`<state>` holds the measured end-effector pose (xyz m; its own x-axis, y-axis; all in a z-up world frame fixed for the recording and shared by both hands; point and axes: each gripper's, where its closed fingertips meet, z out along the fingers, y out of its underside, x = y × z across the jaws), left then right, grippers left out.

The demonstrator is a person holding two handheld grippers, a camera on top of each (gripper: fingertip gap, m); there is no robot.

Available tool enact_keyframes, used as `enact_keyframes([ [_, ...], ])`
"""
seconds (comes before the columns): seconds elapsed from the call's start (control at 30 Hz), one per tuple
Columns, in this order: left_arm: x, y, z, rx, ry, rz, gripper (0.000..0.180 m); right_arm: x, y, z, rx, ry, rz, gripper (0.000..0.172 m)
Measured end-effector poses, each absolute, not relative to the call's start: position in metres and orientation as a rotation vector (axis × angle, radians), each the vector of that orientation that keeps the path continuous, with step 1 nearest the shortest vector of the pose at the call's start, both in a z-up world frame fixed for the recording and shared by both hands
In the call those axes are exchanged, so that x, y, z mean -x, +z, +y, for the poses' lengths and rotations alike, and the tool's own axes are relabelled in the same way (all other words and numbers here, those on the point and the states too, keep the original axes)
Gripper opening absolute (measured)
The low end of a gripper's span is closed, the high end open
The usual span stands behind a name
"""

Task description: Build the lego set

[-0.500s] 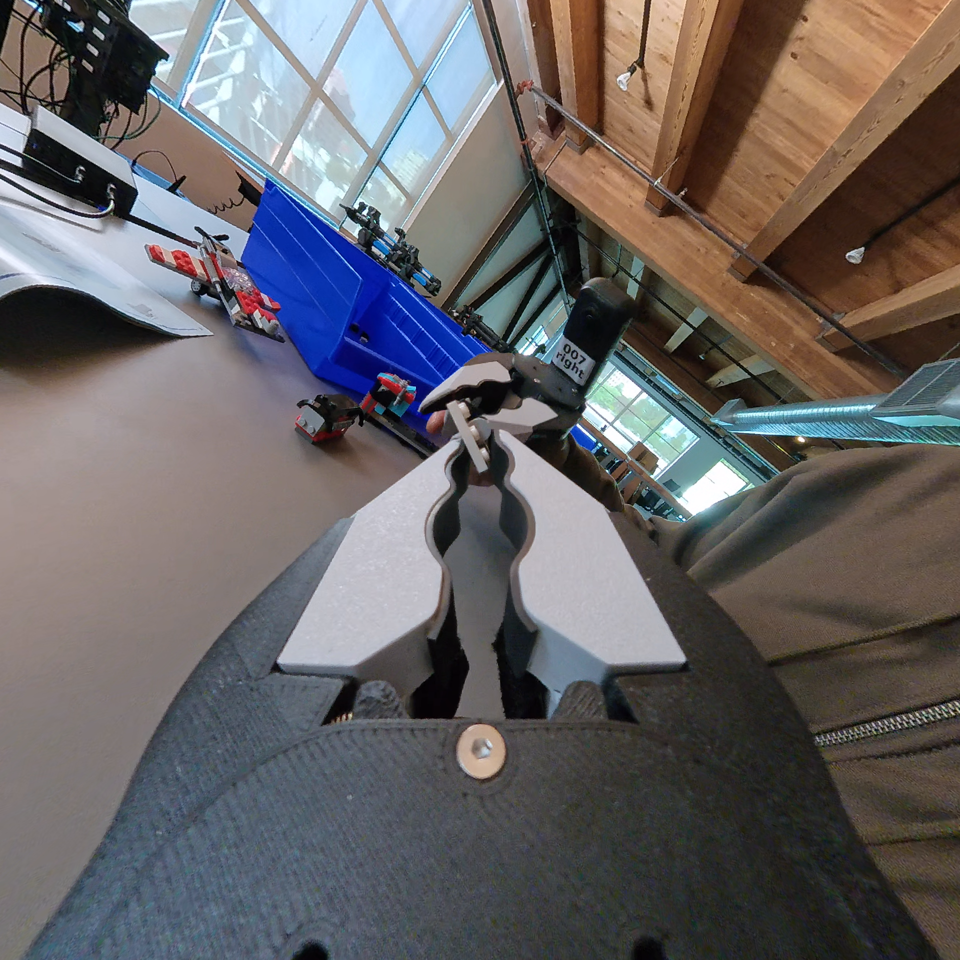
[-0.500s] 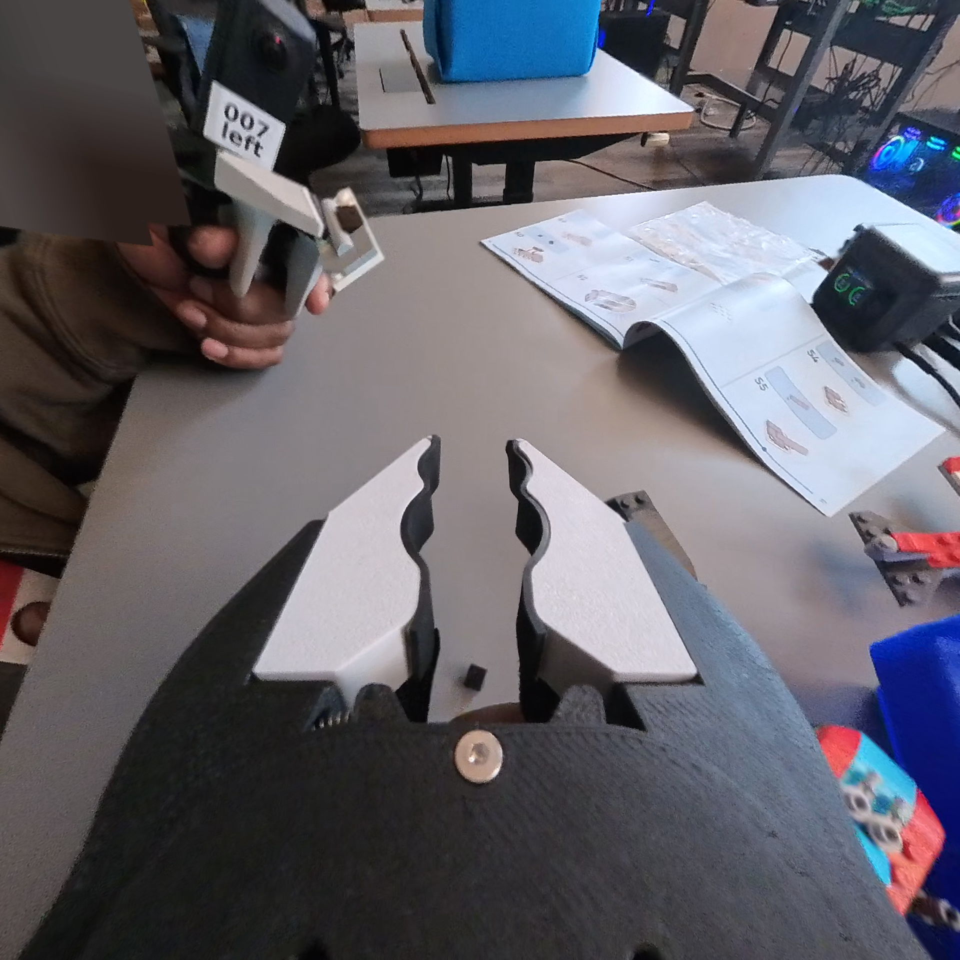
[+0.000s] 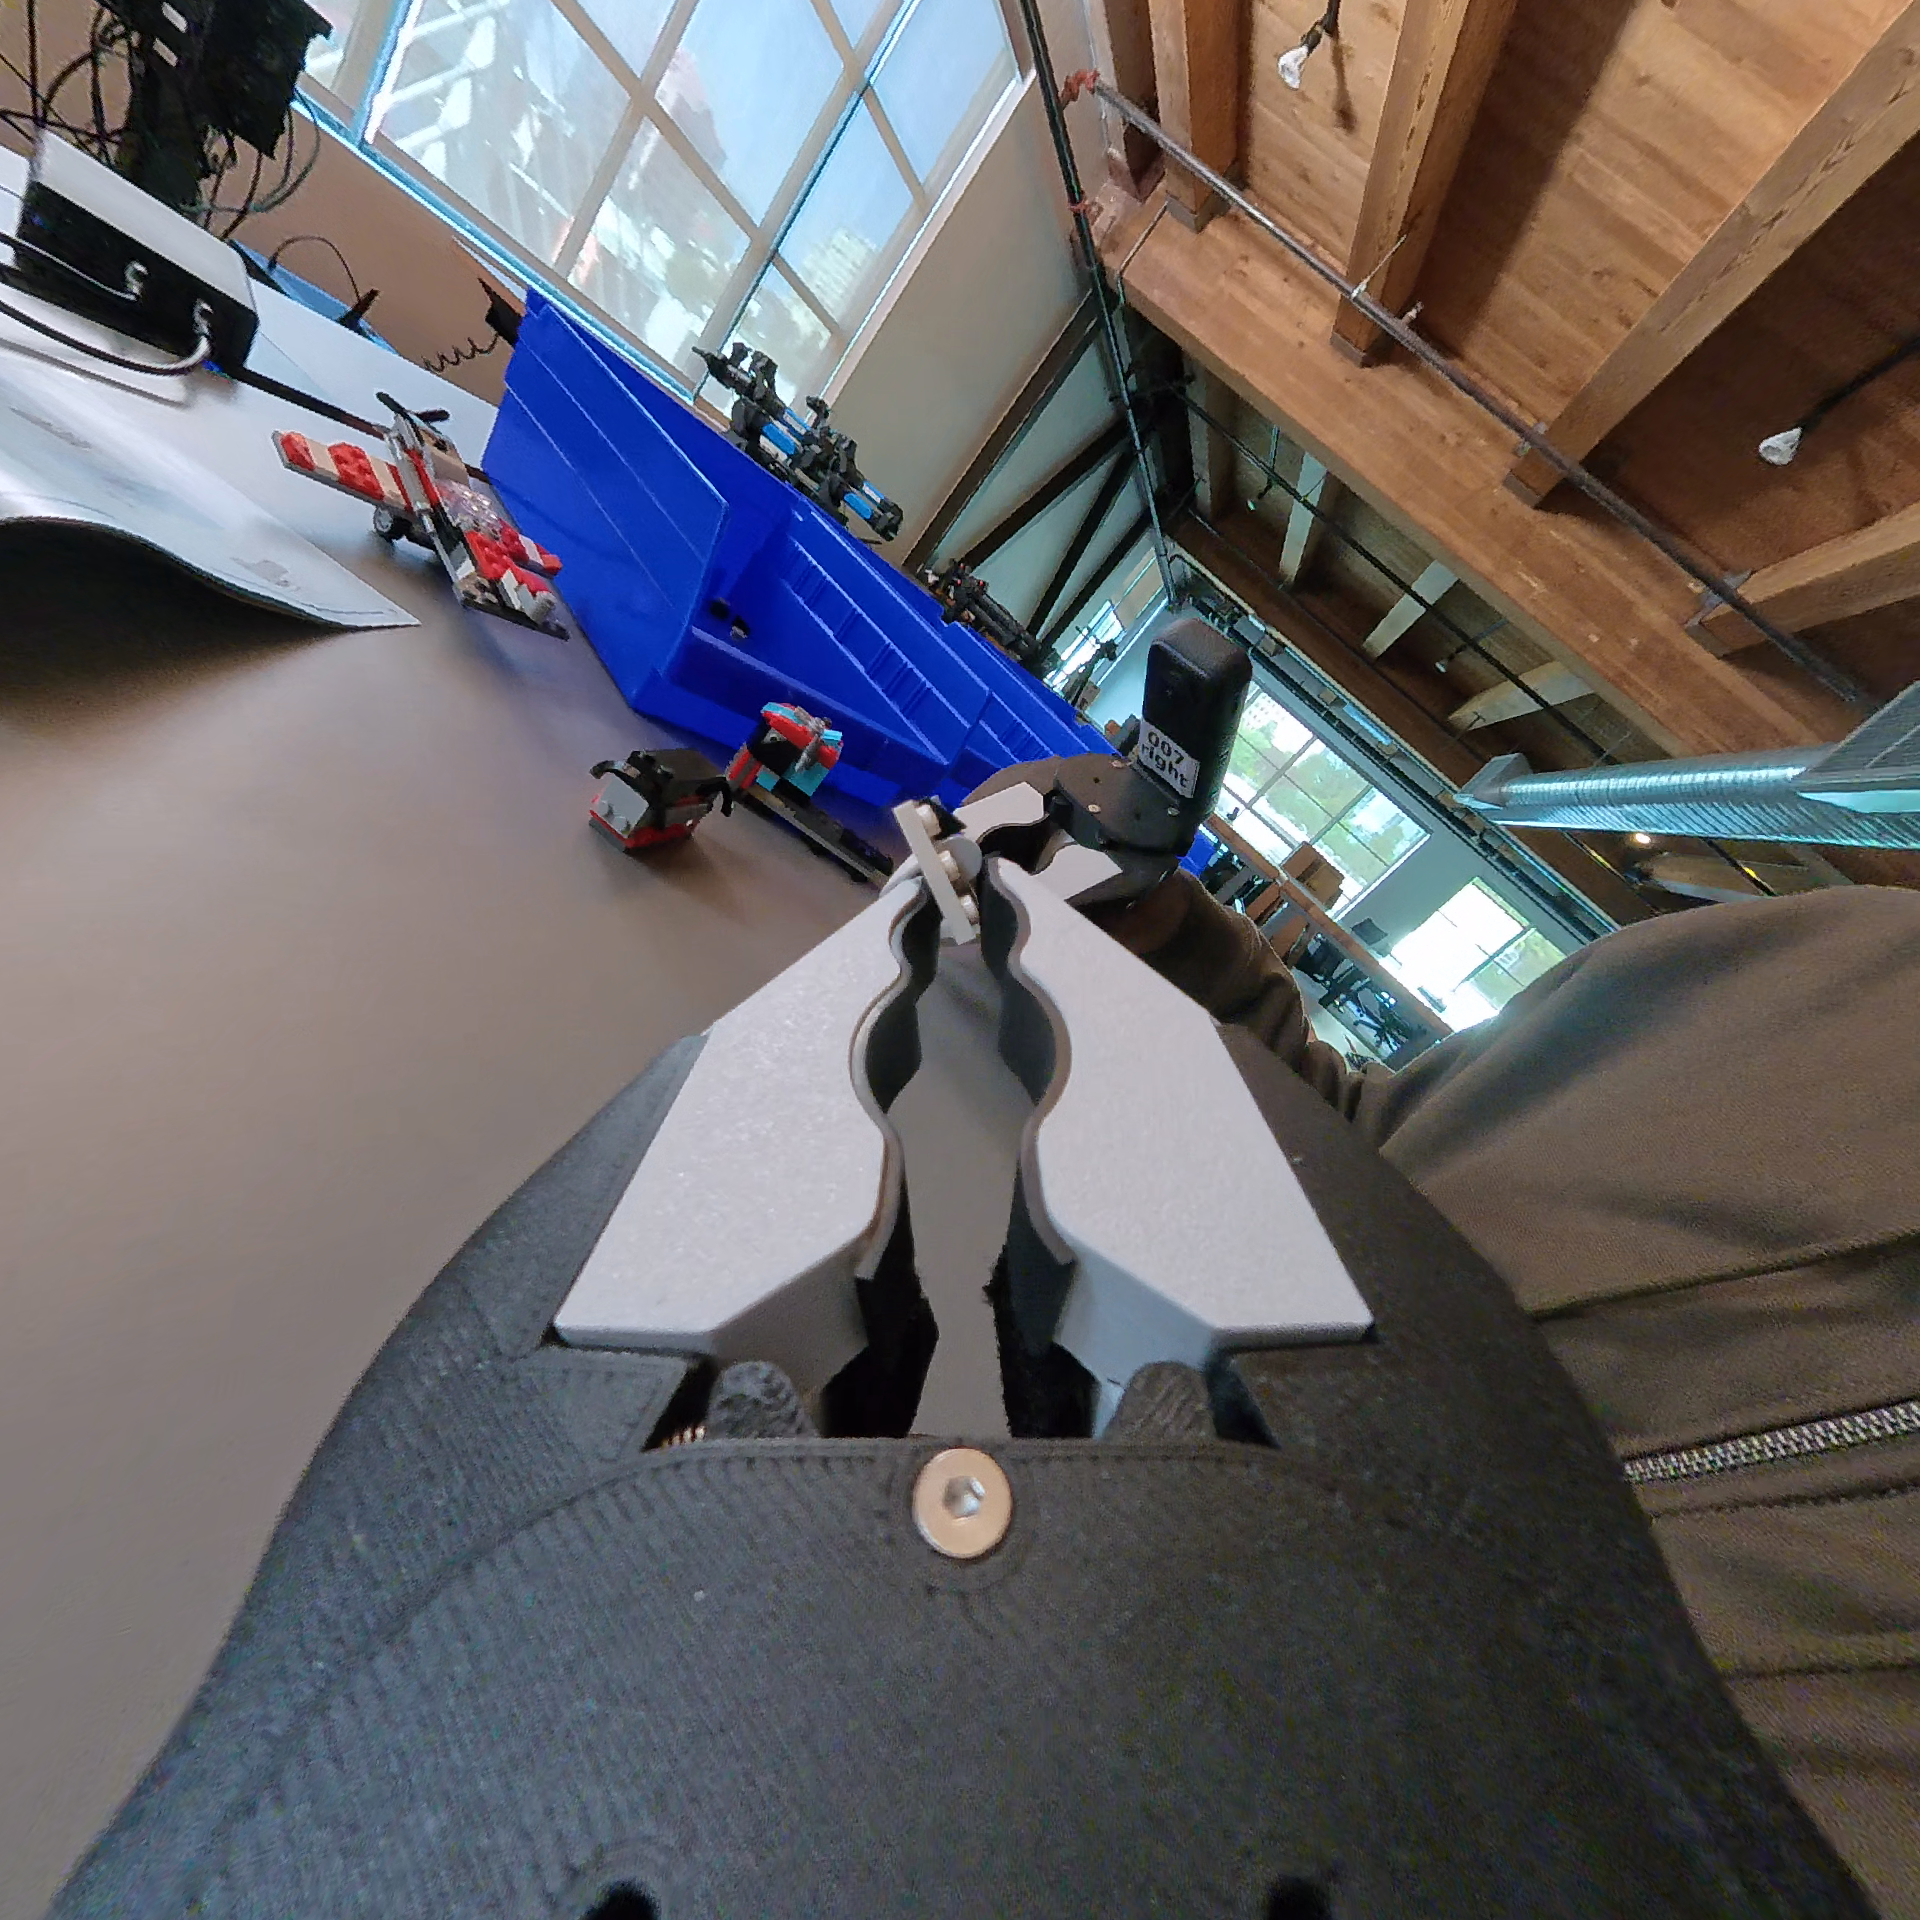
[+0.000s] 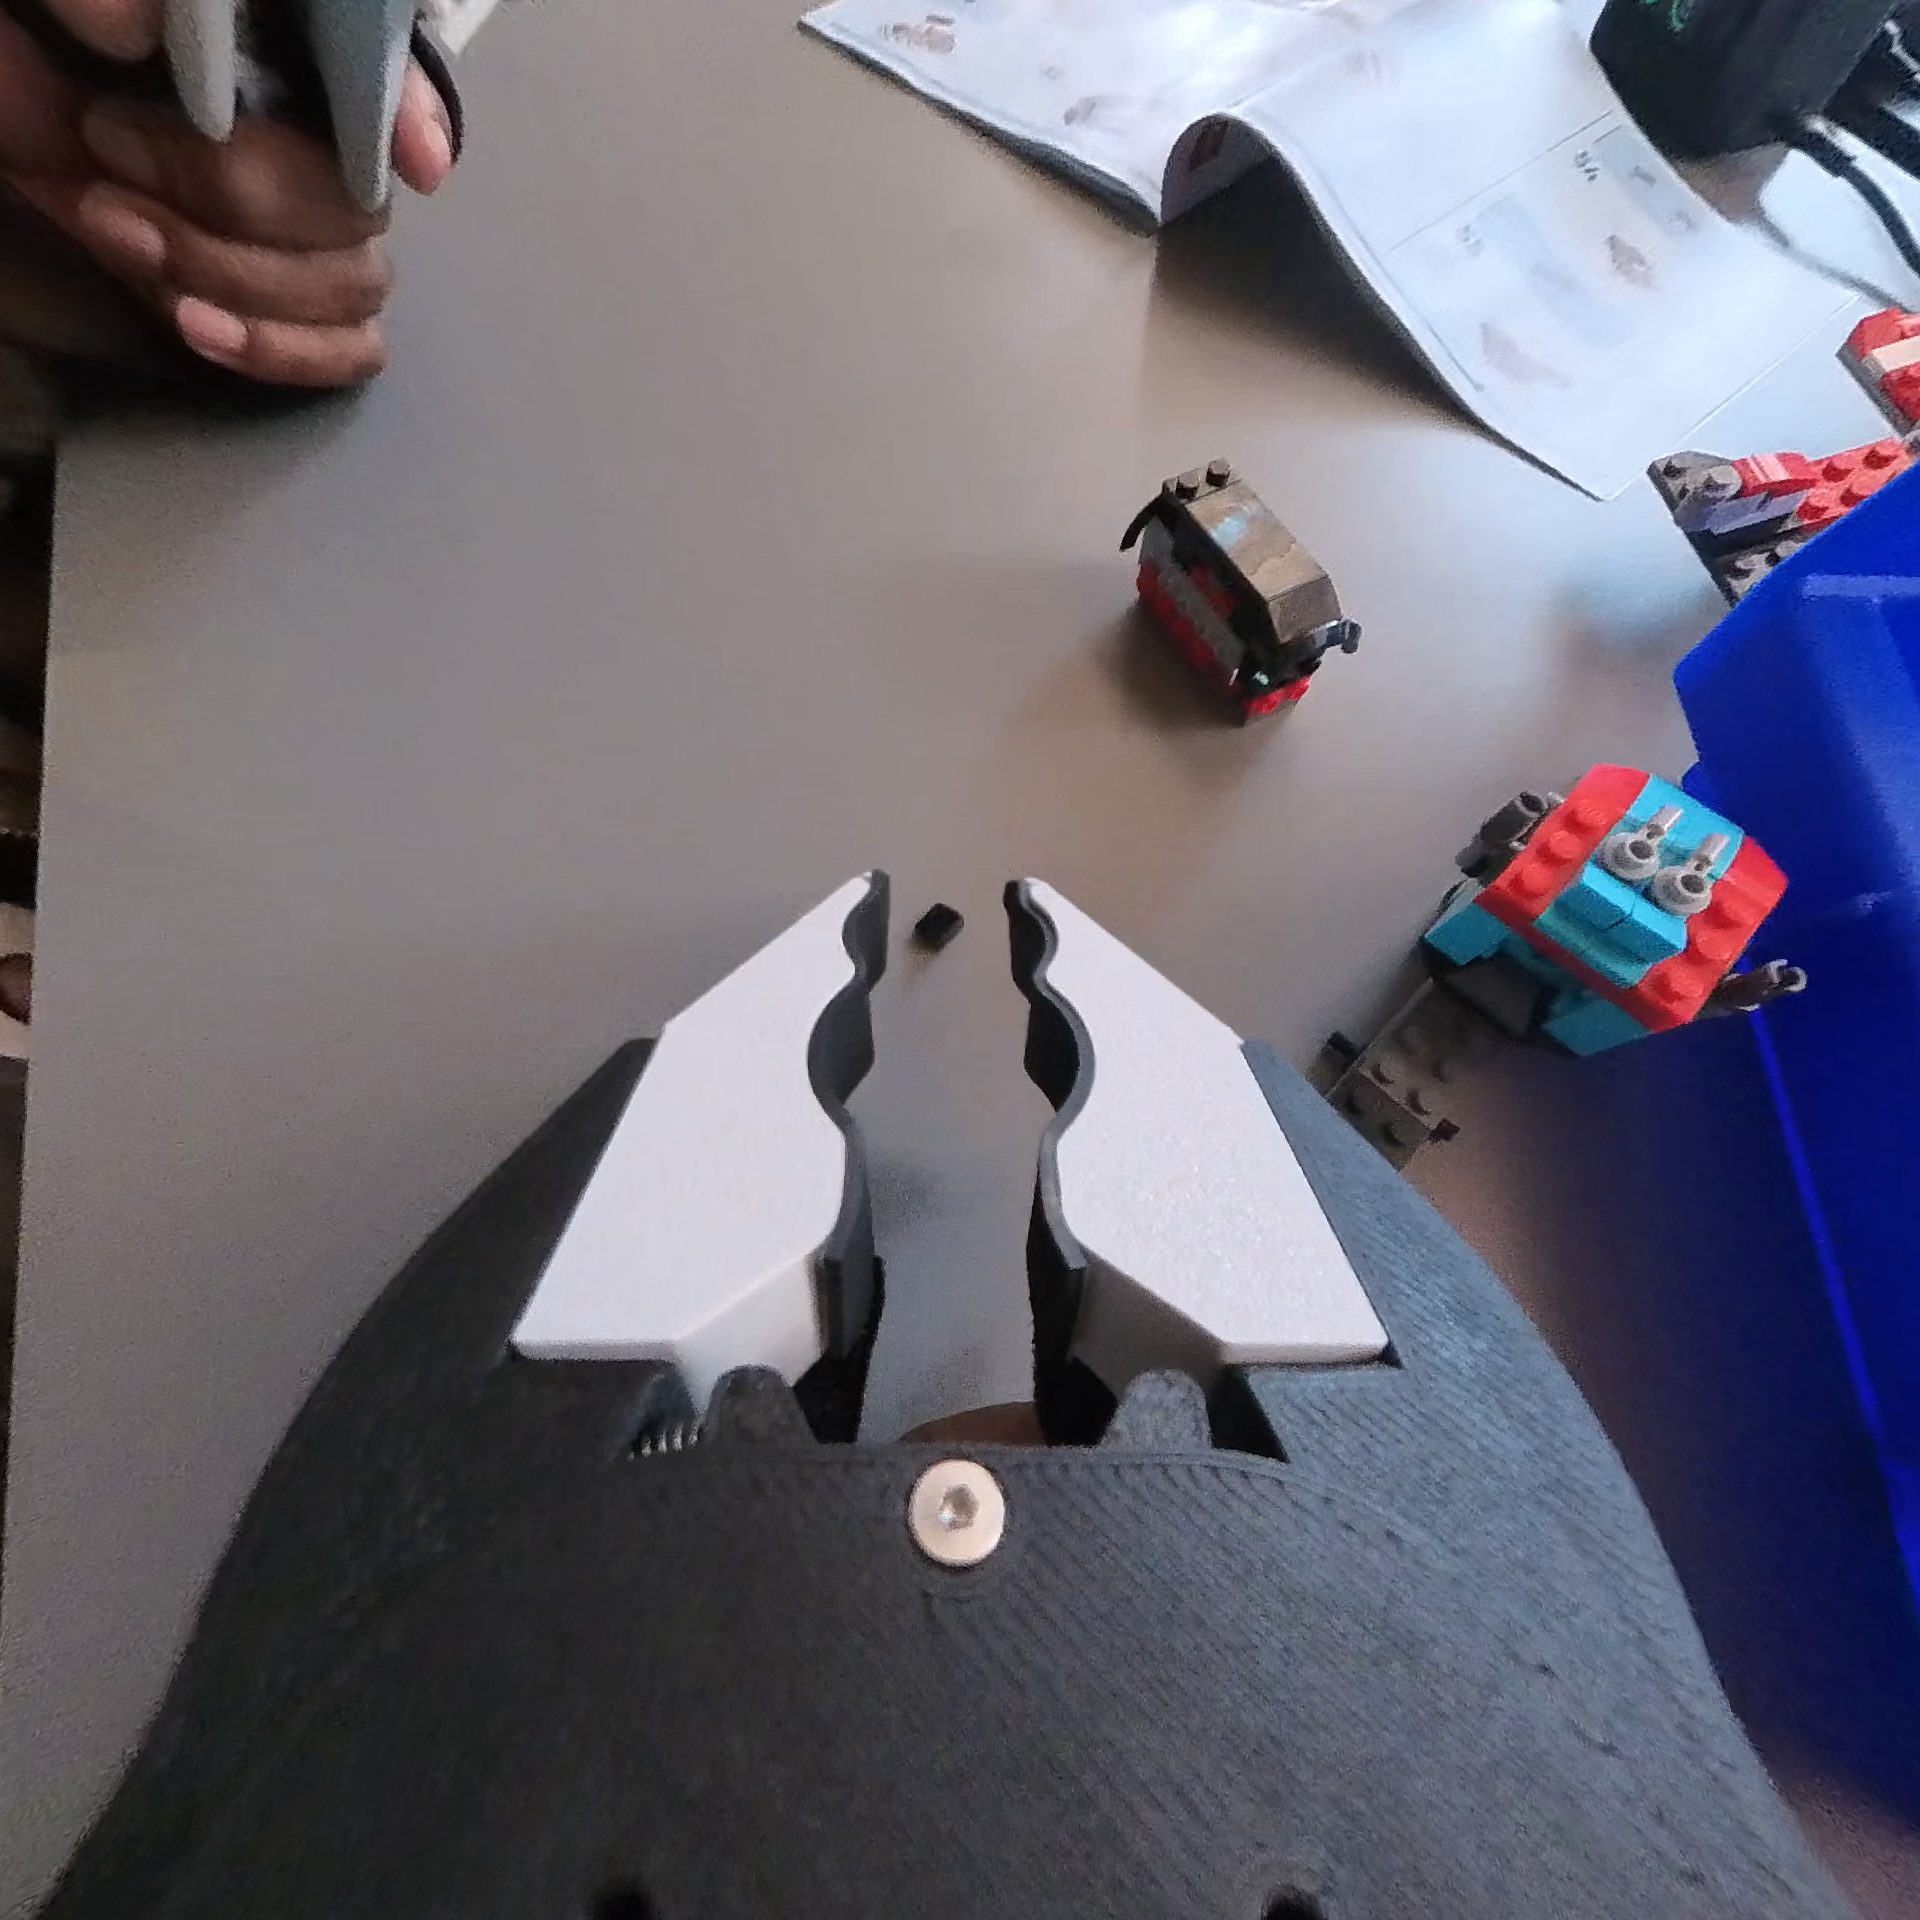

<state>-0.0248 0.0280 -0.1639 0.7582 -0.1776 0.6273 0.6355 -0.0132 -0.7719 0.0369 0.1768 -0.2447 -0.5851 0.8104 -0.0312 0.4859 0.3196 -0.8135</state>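
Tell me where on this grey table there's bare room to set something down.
The widest bare stretch of the table runs from the hand at the far left across to the small black-and-red brick model. Only a tiny black piece lies there, between the right gripper's open fingertips. The right side is crowded: booklet, red-and-teal brick model, blue bin.

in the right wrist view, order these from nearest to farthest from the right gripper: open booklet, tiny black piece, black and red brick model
1. tiny black piece, on the table between the open right gripper fingertips, untouched
2. black and red brick model, ahead to the right
3. open booklet, far right corner
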Motion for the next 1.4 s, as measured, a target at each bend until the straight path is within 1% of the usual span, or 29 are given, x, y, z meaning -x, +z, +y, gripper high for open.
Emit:
enact_keyframes([
  [0.27, 0.017, -0.165, 0.036, 1.465, -0.694, -0.384, 0.008, -0.043, -0.267, 0.167, 1.145, 0.983, -2.349, 0.024],
  [0.93, 0.015, -0.163, 0.035, 1.454, -0.706, -0.374, 0.007, -0.051, -0.263, 0.124, 1.009, 1.007, -2.442, 0.024],
  [1.1, 0.014, -0.163, 0.036, 1.455, -0.706, -0.373, 0.007, -0.046, -0.251, 0.139, 1.040, 1.018, -2.363, 0.024],
  [1.2, 0.013, -0.163, 0.036, 1.454, -0.707, -0.372, 0.008, -0.045, -0.259, 0.149, 1.093, 0.979, -2.363, 0.024],
  [1.4, 0.012, -0.162, 0.036, 1.452, -0.712, -0.369, 0.008, -0.045, -0.265, 0.140, 1.068, 0.951, -2.415, 0.024],
])
